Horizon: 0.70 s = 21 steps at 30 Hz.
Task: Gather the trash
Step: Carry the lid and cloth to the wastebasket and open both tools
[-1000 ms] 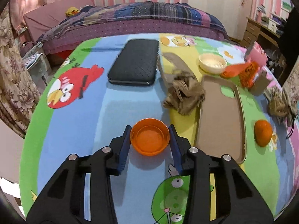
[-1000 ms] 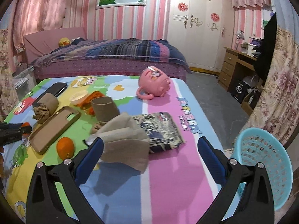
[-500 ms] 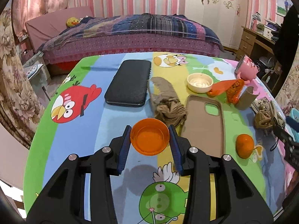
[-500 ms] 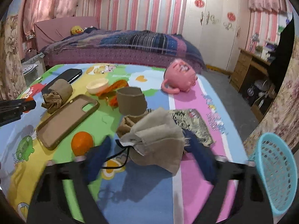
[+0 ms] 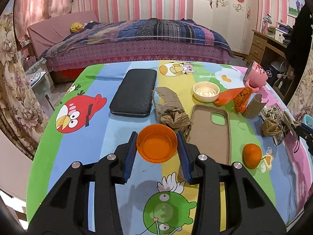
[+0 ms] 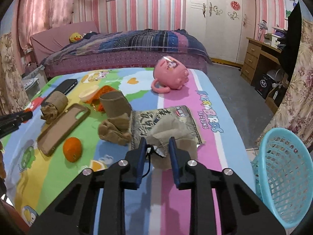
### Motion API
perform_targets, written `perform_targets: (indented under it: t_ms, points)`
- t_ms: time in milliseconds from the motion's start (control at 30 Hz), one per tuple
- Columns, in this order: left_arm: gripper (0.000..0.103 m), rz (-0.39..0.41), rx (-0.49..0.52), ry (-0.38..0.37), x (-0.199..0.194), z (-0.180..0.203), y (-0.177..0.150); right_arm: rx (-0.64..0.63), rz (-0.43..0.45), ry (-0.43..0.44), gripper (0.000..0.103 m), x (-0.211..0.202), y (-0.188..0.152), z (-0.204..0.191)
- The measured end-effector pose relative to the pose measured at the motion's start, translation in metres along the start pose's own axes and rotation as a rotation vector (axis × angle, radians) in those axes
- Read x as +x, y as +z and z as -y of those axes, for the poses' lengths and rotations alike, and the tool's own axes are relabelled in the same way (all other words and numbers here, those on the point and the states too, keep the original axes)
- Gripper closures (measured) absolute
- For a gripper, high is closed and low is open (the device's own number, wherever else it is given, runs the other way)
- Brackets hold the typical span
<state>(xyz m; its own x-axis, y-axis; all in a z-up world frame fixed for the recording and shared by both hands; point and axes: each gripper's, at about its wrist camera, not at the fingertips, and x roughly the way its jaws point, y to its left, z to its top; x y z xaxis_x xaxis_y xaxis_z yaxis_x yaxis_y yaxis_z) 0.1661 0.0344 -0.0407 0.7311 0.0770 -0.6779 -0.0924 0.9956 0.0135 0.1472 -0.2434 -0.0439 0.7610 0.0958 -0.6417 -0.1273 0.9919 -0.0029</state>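
Orange lid (image 5: 157,143) is clamped in the left gripper (image 5: 157,148), well left of the blue basket (image 6: 281,178). Nearer it, a brown mask (image 6: 170,137) is pinched by the right gripper (image 6: 156,152). Basket looks empty, plenty's left.

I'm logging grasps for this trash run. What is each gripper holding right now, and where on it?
Left gripper: orange cap, by opposite sides of its rim. Right gripper: brown mask, pinched at its near edge.

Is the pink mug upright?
No, the pink mug lies tipped on its side on the cartoon tablecloth, handle touching the cloth.
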Motion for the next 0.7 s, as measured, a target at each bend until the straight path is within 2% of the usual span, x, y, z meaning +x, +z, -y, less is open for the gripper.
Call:
perform_targets:
  t_ms: [133,400,600,700]
  points:
    - [0.064,0.019,0.016,0.003,-0.004,0.005,0.0,-0.003,0.033,0.019,0.086,-0.01,0.005,0.003]
    - [0.064,0.049,0.055,-0.005,-0.015,0.017,-0.003,-0.003,0.084,0.021,0.087,-0.03,0.012,0.016]
    - [0.064,0.114,0.072,-0.029,-0.037,0.045,0.006,0.04,0.138,-0.01,0.087,-0.059,0.015,0.053]
    - [0.064,0.171,0.114,-0.072,-0.055,0.079,0.015,0.081,0.169,-0.039,0.087,-0.075,0.014,0.081]
